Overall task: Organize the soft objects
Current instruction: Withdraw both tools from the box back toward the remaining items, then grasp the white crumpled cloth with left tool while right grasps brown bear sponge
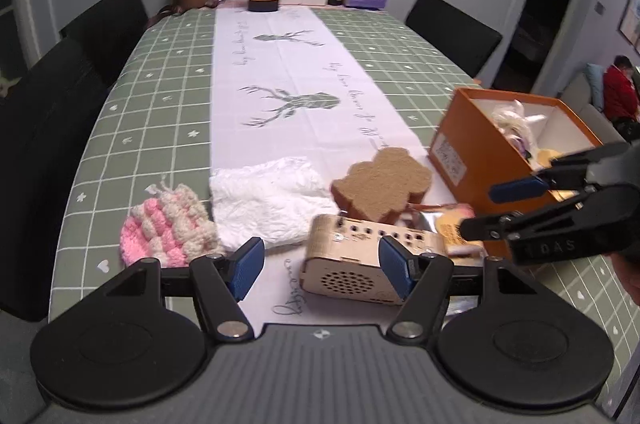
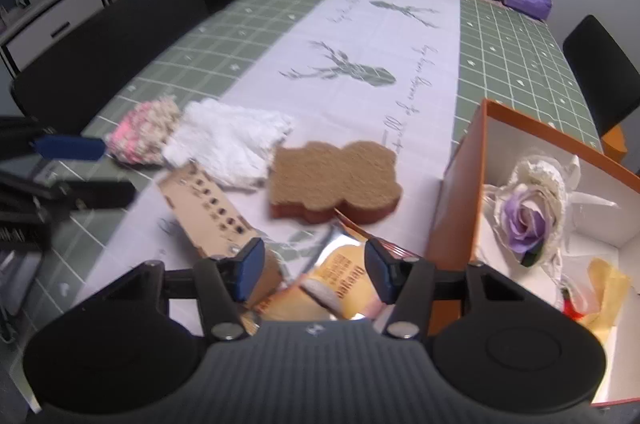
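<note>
On the bench [image 1: 160, 84], under a green checked cloth with a white runner: three soft things in a row. Farthest left, a pink-and-cream crocheted pad [image 1: 168, 228]; touching it, a crumpled white cloth [image 1: 268, 200]; then a brown bear-shaped sponge [image 1: 380, 182], nearest the open orange cardboard box [image 1: 472, 160]. Already in that box: a purple fabric rose [image 2: 524, 216] in pale wrapping.

Right gripper [image 2: 314, 264]: released, nothing pinched, hovering over a shiny foil snack packet [image 2: 340, 272]. Straight ahead of it, just beyond the packet, lies the sponge, flat on the runner, with its long axis crosswise to the fingers in the right wrist view. Sits between this gripper and the cloth, with the box just beside on the right.

Left gripper [image 1: 320, 264]: also released, empty, pointing down over a pale laser-cut wooden case [image 1: 352, 256] with a round speaker grille. From here, sponge ahead and to the right, cloth ahead and slightly left, crocheted pad further left.

Judged from this: sponge likelier for the right side, being nearer both to it and to the box; cloth and pad nearer the left. Needs a reach past the packet and probably a wrist roll to pinch across the sponge's narrower waist. Hard case and packet probably not for the box.
</note>
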`<state>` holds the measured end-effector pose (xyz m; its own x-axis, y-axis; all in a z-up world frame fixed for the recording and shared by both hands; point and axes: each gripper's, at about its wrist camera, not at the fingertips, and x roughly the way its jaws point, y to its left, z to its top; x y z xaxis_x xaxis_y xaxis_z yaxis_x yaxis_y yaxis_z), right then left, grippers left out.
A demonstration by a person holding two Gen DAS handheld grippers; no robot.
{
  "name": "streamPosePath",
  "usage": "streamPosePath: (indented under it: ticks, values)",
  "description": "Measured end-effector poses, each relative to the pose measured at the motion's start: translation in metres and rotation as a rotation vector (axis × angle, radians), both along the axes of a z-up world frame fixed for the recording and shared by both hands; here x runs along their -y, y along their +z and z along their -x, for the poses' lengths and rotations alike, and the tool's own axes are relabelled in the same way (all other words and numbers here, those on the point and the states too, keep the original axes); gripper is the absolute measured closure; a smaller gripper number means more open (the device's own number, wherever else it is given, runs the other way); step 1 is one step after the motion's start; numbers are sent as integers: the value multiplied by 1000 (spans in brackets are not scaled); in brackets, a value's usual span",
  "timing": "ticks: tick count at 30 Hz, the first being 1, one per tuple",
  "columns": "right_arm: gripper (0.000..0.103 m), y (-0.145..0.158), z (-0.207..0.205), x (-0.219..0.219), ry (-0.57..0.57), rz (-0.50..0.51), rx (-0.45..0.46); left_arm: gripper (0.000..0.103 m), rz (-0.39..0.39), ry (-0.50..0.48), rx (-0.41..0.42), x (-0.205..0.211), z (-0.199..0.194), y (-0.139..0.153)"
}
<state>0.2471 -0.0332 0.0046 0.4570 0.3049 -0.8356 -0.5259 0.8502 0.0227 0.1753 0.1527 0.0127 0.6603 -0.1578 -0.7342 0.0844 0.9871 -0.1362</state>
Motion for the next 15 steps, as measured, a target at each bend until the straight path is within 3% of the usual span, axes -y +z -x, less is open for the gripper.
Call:
streamPosePath:
  ticks: [5,11,15]
  values:
    - [56,-7,-18,-3,3,55,-7,26,63,62,-13,-21,-14,-1]
    - [57,-8,-47,-20,62,138,23,26,32,103,-78,-39,-43,-5]
    - [53,-9,-74,-24,5,107,-34,26,88,140,-114,-47,-67,-10]
